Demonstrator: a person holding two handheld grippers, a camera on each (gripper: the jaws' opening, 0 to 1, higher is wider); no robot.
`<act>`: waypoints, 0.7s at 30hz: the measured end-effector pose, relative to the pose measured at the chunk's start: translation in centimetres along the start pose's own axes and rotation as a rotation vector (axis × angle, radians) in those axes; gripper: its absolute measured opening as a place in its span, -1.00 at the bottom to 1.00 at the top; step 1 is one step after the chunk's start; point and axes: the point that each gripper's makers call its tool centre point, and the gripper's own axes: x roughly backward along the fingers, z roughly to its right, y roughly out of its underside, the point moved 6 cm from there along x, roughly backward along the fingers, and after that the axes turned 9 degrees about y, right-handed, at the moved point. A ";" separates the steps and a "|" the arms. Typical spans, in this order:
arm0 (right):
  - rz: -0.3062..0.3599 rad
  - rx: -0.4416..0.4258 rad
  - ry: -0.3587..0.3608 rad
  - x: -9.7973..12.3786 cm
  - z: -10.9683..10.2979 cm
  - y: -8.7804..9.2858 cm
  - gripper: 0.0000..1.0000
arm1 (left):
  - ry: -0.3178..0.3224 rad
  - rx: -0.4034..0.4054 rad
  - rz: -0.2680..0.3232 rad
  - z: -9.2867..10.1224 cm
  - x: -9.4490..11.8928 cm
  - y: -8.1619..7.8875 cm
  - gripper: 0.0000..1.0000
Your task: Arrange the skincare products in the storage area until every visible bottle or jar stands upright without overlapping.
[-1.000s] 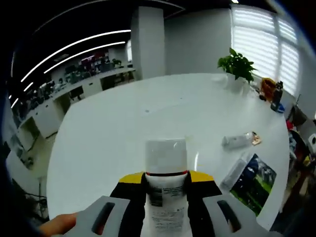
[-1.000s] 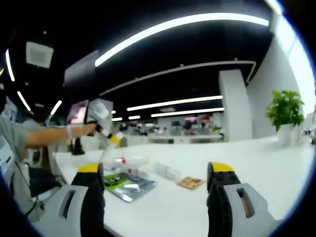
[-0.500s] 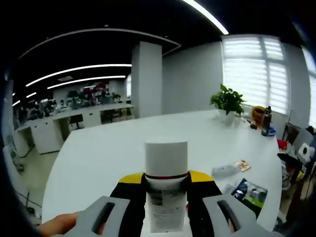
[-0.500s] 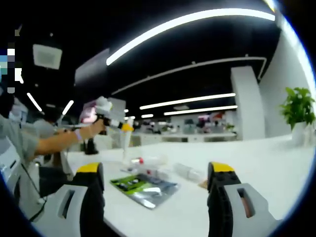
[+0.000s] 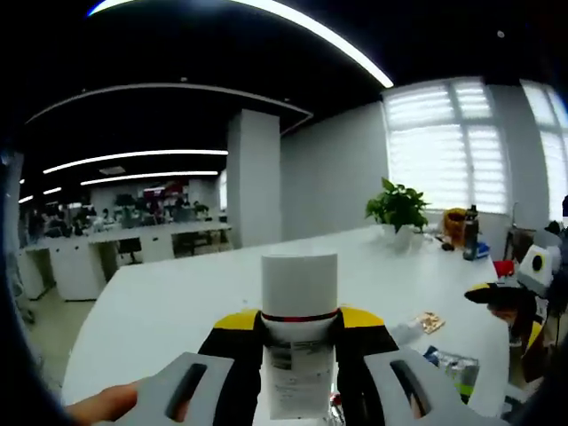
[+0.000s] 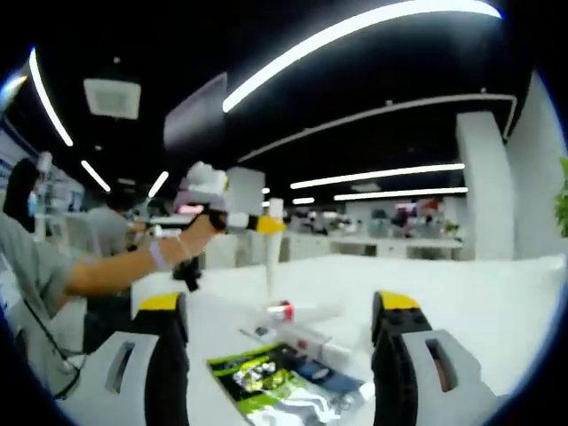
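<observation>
My left gripper [image 5: 300,335] is shut on a white bottle [image 5: 298,366] with a pale grey cap, held above the white table [image 5: 177,306]. In the right gripper view a person's hand holds that left gripper [image 6: 257,224] in the air, and the bottle [image 6: 271,259] hangs upright from it. Below it, a clear tube with a red cap [image 6: 297,311] and another pale tube [image 6: 311,339] lie flat on the table. My right gripper [image 6: 280,355] is open, nothing between its jaws, and it shows at the right edge of the left gripper view [image 5: 504,302].
A green and black foil pouch [image 6: 275,377] lies flat by the tubes, seen too as the pouch [image 5: 448,366]. A small brown sachet [image 5: 429,321] lies farther out. A potted plant [image 5: 397,209] and a dark flask [image 5: 470,232] stand at the far table edge. Office desks lie beyond.
Both views have swung, so the cameras moved. The left gripper has tilted up, still shut on the bottle. The right gripper has come closer to the lying tubes and pouch.
</observation>
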 end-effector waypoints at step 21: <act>-0.015 0.098 0.076 -13.4 -0.2 -0.3 0.41 | 0.124 0.046 0.248 5.6 -1.2 -1.6 -0.39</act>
